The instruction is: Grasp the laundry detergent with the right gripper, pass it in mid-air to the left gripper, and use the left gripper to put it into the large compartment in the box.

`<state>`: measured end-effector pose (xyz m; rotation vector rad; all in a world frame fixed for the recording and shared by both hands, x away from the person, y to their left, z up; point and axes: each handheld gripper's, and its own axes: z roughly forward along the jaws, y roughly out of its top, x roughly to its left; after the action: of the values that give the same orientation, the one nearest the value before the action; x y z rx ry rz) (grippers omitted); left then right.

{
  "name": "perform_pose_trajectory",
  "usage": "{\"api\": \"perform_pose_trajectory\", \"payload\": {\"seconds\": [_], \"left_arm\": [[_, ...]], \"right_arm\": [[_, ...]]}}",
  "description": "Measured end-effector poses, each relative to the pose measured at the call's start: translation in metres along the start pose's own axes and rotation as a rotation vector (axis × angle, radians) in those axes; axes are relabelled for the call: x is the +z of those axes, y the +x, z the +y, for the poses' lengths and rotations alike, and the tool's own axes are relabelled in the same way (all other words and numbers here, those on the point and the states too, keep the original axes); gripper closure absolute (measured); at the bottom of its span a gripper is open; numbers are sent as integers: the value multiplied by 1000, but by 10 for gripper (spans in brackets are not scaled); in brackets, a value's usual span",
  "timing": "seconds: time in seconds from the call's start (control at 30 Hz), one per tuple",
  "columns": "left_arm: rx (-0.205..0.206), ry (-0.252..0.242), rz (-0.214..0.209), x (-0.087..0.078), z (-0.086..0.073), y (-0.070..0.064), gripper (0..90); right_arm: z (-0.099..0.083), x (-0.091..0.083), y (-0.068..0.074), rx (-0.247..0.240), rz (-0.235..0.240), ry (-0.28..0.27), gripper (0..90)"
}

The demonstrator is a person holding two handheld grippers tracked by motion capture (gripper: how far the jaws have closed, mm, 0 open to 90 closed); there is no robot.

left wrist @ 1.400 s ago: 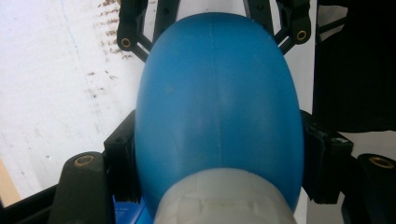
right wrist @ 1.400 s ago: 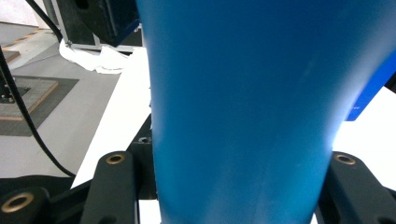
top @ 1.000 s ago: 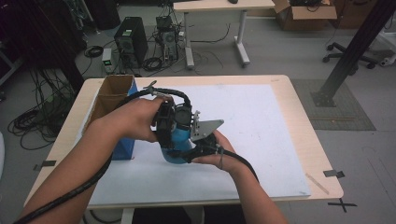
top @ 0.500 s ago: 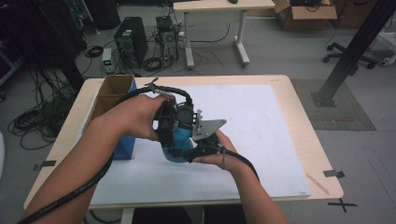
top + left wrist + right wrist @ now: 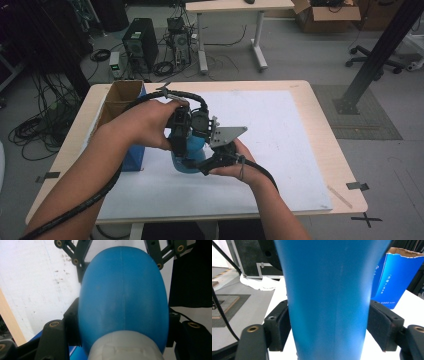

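A blue box (image 5: 122, 125) with an open top is seen standing on the bench (image 5: 300, 115) near its left edge; its brown inside is in view from above, but no contents can be made out. Just beside it, above the white sheet (image 5: 270, 130) that covers the bench, a blue bottle (image 5: 187, 150) is held between the two hands. Its cap end, wrapped in something white (image 5: 125, 347), lies next to the left gripper's camera, and its rounded body runs away from that camera, so the long axis follows the left gripper's jaws. In the right gripper view the bottle (image 5: 329, 297) stands as a tall column across the jaws, narrower at the bottom than at the top.

The left gripper (image 5: 182, 131) is closed part-way, and the bottle's body just past the cap is pressed by both jaws. The right gripper (image 5: 207, 160) is likewise closed on the bottle, its padded jaws bearing on both flanks. The two grippers are held close together over the sheet.
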<state>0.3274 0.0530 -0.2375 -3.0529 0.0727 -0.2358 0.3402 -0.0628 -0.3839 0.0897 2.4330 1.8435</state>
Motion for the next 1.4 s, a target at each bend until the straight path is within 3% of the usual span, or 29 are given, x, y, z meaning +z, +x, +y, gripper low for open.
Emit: {"api": "perform_pose_trajectory", "payload": {"seconds": [0.4,0.5,0.67,0.97,1.07,1.23,1.4], "left_arm": [[-12,10,-21,1,4,1,383],[-21,15,-31,2,5,3,383],[-44,16,-53,2,5,6,382],[-79,28,-54,-3,5,12,381],[-105,25,-58,-5,3,15,382],[-183,26,-58,-15,-3,23,381],[-304,16,-76,-27,-15,36,381]], "right_arm": [[-6,-6,-1,35,-18,-26,5],[-6,-9,-1,45,-2,-48,0],[-6,-18,-2,48,-29,-51,0],[-10,-44,-9,75,-73,-59,0],[-10,-54,-11,73,-88,-53,0],[-8,-76,-17,72,-122,-35,0],[-4,-99,-23,66,-156,-7,0]]}}
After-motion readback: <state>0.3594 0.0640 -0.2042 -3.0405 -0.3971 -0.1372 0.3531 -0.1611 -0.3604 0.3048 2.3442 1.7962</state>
